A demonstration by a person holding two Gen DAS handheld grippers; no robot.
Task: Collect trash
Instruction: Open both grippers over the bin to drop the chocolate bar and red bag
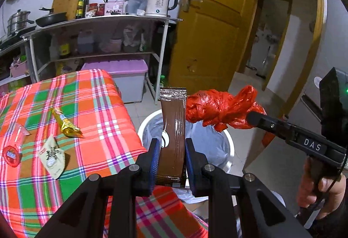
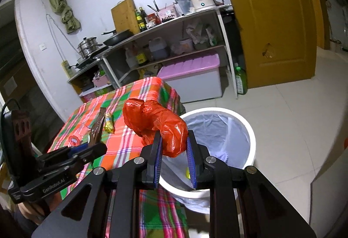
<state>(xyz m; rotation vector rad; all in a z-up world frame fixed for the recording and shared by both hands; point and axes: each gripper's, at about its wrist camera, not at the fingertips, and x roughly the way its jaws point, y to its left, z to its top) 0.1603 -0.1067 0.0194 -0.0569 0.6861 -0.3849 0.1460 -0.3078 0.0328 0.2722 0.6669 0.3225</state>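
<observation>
Left tongs pinch an upright brown sachet; right tongs pinch a red bag. The lined bin lies just beyond and below both.

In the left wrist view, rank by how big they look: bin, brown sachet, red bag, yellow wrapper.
1. bin, though partly hidden
2. and 3. brown sachet and red bag look alike; both are held near the camera, so unsure
4. yellow wrapper, on the tablecloth
</observation>
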